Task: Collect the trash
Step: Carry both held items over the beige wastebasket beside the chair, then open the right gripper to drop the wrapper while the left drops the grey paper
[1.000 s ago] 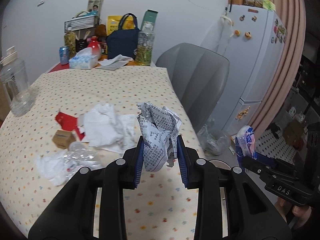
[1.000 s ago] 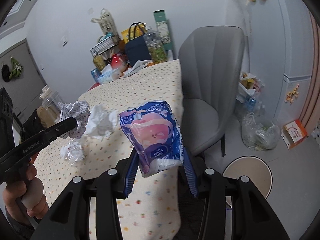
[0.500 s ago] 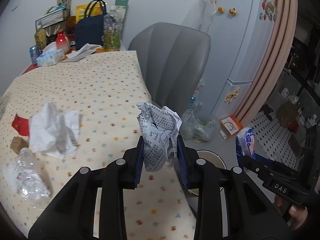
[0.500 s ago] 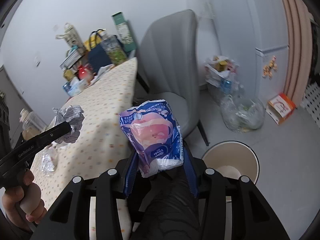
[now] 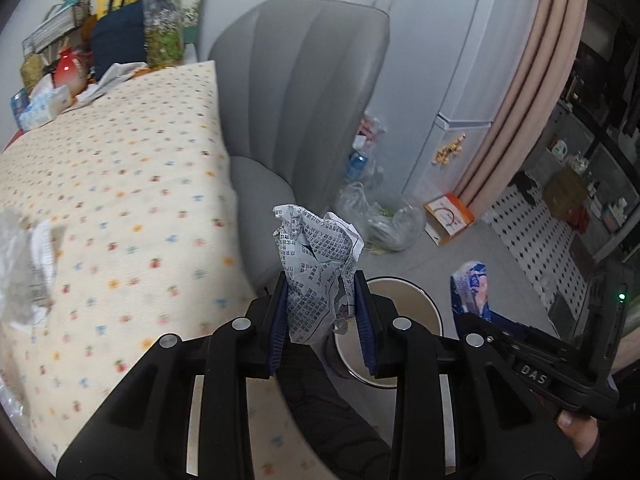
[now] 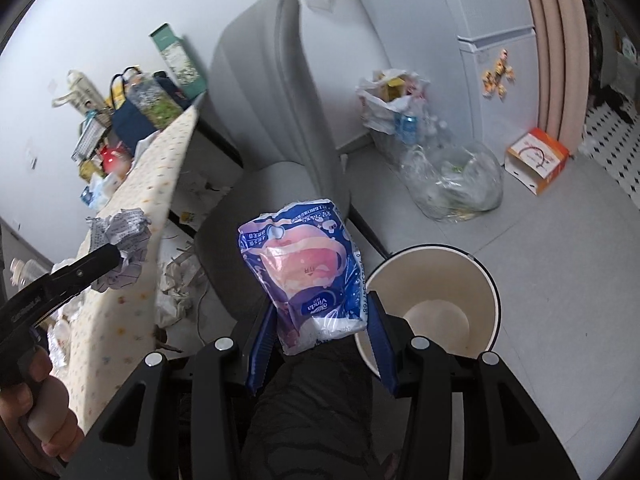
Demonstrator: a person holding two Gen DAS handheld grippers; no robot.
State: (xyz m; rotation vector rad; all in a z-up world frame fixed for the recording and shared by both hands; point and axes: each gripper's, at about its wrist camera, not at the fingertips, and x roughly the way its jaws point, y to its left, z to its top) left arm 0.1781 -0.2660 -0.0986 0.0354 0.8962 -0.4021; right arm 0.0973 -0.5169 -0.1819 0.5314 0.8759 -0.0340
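**Both grippers hold trash beside the bin**

The left gripper (image 5: 322,312) is clamped on a crumpled printed paper (image 5: 316,256), whose wad sticks up from between the blue pads. In the left wrist view it hangs past the right edge of the table (image 5: 120,184), which is covered with a cloth dotted with small fruit, and just on the near side of the grey chair (image 5: 296,92). Part of a round white waste bin (image 5: 404,296) shows on the floor behind and to the right of the paper.

The right gripper (image 6: 322,346) grasps a blue and pink plastic tissue wrapper (image 6: 308,268) by its lower end; the pack stands up between the blue pads, and its left pad presses the wrapper, while the right pad's contact is hard to tell. The bin (image 6: 432,280) stands open on the grey floor just right of the wrapper, with only a pale bottom visible inside. A dark trouser leg (image 6: 316,412) fills the near space below the gripper.

Farther off on the floor lie a clear plastic bag (image 6: 456,180) and an orange and white box (image 6: 536,160), near the white fridge (image 6: 492,32). On the far end of the table stand a dark blue bag (image 5: 120,40) and a clear bottle (image 5: 162,24)
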